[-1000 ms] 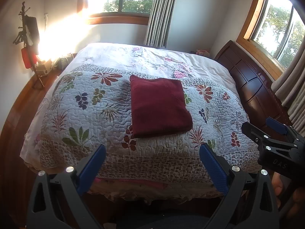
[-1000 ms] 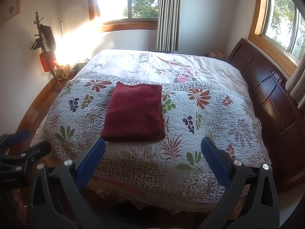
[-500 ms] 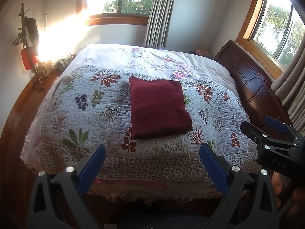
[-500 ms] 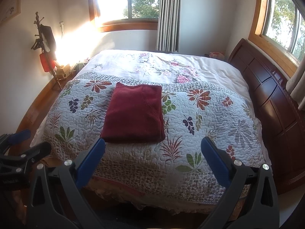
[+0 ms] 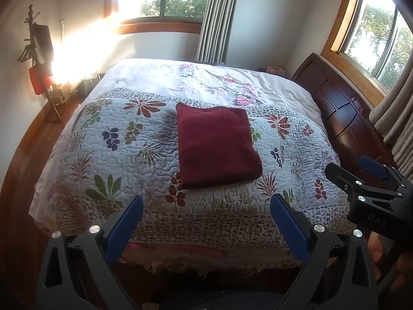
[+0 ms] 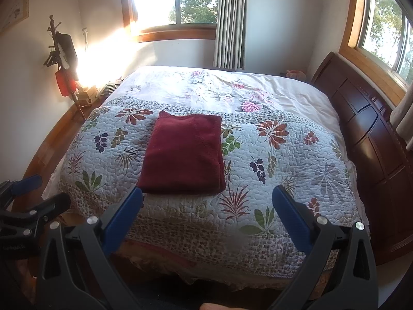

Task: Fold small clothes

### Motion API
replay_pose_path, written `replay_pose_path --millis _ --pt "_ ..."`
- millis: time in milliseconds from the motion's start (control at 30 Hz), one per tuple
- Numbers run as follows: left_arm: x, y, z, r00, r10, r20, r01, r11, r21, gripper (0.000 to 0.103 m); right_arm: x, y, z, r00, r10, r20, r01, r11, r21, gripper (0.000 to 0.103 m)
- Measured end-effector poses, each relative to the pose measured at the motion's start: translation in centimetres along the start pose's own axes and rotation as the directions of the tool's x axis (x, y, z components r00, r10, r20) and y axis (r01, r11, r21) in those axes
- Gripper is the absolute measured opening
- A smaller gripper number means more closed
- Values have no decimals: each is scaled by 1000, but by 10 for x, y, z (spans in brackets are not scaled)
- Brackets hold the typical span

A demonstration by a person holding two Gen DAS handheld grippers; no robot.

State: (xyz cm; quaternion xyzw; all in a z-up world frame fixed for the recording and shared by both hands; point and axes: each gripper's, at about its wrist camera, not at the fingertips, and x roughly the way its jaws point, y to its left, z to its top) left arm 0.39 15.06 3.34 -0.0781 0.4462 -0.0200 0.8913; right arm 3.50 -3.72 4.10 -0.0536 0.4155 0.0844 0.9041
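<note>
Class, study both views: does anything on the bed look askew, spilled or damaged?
Nothing stands out. The dark red garment lies folded in a neat rectangle on the floral quilt, and both the left gripper and right gripper hang open, clear of it.

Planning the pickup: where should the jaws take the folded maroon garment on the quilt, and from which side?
Grip the folded maroon garment at its near edge, the thick rounded one facing the grippers, coming in low from the foot of the bed. It lies flat on the floral quilt. Both the left gripper and right gripper are open and clear of it.
</note>
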Motion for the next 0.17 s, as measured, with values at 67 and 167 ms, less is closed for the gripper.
replay_pose_path --millis 67,167 --pt "0 0 0 1000 1 0 -1 1000 0 99 0 0 1 1000 2 1 -2 1000 -3 100" --pt "0 -1 0 1000 1 2 -1 1000 0 99 0 0 1 1000 4 2 -4 1000 -4 100"
